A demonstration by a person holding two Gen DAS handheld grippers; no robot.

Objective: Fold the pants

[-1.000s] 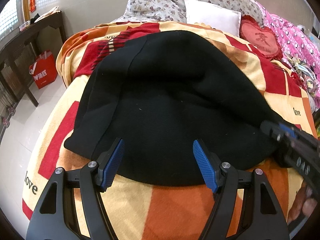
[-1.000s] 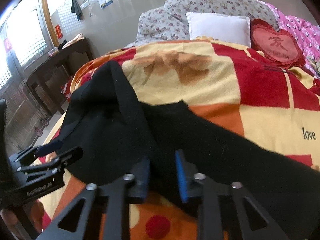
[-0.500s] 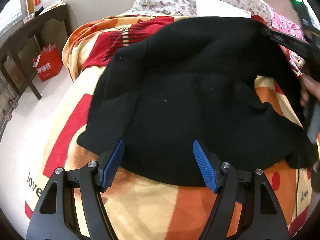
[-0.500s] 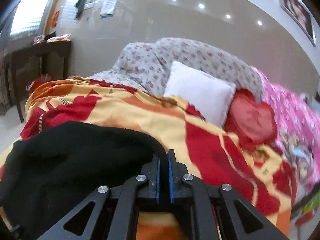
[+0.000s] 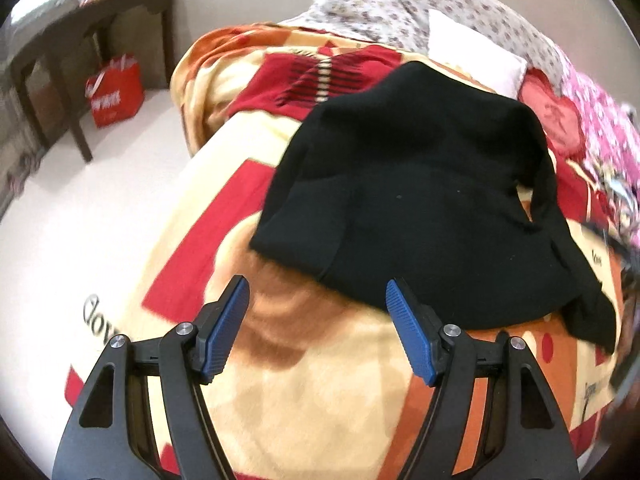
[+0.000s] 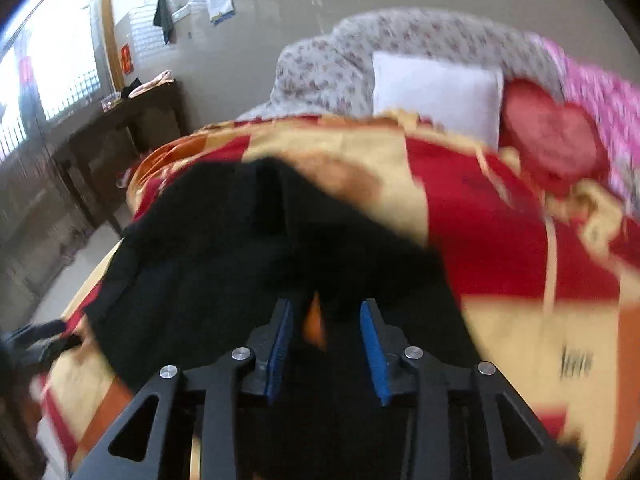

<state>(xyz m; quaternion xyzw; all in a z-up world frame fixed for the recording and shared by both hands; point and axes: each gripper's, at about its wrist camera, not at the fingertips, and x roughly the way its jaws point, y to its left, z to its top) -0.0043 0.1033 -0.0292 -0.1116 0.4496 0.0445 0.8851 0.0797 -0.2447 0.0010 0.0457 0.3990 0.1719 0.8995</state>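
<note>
On blanket [image 5: 304,408], pants [image 5: 420,208] hem lies beyond open left claw [image 5: 316,320].

Bare blanket [image 5: 320,392] lies between the spread fingers of the left gripper [image 5: 318,322], short of the pants [image 5: 432,216]. Pillows [image 5: 472,40] and a heart cushion [image 5: 554,120] close the far side. Open floor [image 5: 80,216] lies left, bounded by a table [image 5: 80,32] and red bag [image 5: 116,94].

1. The left gripper [image 5: 316,304] is being held with its blue fingers [image 5: 224,324] spread wide, nothing between them.
2. The right gripper [image 6: 326,320] is being held partly parted, its fingers [image 6: 372,344] apart.
</note>
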